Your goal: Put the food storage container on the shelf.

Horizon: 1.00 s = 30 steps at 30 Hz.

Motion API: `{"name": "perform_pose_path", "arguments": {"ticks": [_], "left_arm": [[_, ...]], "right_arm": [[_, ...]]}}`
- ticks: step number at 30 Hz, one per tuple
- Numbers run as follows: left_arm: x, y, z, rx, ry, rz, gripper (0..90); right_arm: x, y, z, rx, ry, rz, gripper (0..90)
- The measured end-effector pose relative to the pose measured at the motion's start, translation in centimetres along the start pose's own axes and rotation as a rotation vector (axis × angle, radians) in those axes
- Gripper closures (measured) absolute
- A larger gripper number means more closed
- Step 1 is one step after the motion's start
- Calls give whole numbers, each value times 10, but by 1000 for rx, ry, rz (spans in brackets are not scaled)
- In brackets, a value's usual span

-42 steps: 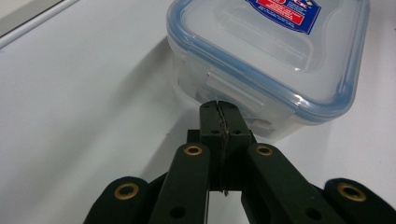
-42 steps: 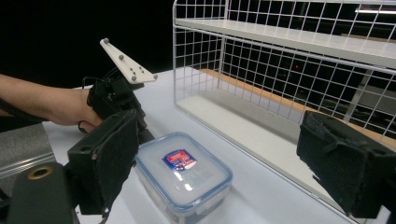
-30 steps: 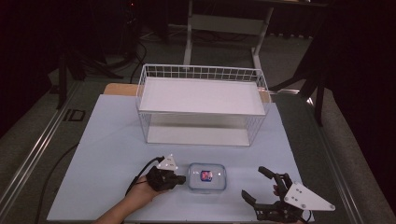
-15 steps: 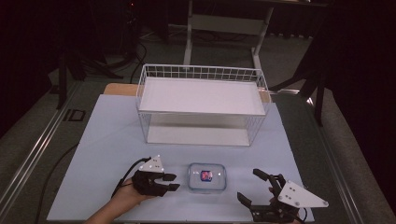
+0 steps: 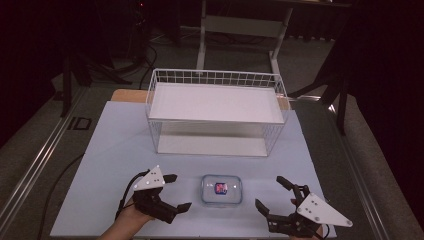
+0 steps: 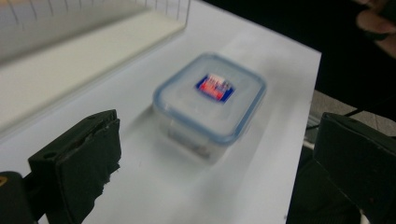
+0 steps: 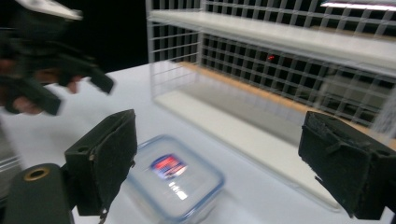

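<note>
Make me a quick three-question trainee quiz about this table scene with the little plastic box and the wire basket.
1. True or false: the small clear plastic box with the blue-rimmed lid sits inside the white wire basket.
2. Which stands between the left hand-held gripper and the right hand-held gripper: A) the basket, B) the lidded box, C) a cable?
3. Fill in: the left hand-held gripper's jaws have just been opening, and now press on ____.

Key: 1 false, the box stands on the pale blue table mat in front of the basket. 2 B. 3 nothing; the box lies ahead of them, apart from the pads.
</note>
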<state>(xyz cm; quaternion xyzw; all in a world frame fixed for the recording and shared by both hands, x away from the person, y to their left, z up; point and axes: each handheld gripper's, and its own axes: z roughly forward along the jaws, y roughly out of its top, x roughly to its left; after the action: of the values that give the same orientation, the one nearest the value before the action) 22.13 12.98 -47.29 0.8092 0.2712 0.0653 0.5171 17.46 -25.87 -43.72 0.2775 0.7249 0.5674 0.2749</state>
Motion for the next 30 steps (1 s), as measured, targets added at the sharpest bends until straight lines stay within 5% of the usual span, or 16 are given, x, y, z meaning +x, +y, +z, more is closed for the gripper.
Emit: {"name": "perform_pose_path", "arguments": {"ticks": [8, 10, 11, 14, 16, 23, 28, 30], "left_arm": [[-4, 15, 6, -15, -35, -78, 20], [-1, 17, 11, -9, -47, -103, 20], [-1, 17, 11, -9, -47, -103, 20], [7, 19, 24, 26, -69, -124, 21], [11, 19, 30, 36, -60, -148, 23], [27, 10, 52, 77, -83, -360, 23], [31, 2, 69, 174, -22, -447, 24], [34, -1, 74, 188, -27, -495, 24]], "right_arm": [[-9, 7, 15, 79, 70, 30, 146], [-15, 8, 22, 106, 105, 92, 156], [-15, 8, 22, 106, 105, 92, 156], [-23, 6, 40, 221, 92, 119, 133], [-26, 2, 47, 224, 96, 128, 131], [-37, -11, 75, 392, 141, 340, 123], [-45, -26, 91, 480, 164, 503, 126], [-48, -32, 95, 509, 181, 563, 134]]}}
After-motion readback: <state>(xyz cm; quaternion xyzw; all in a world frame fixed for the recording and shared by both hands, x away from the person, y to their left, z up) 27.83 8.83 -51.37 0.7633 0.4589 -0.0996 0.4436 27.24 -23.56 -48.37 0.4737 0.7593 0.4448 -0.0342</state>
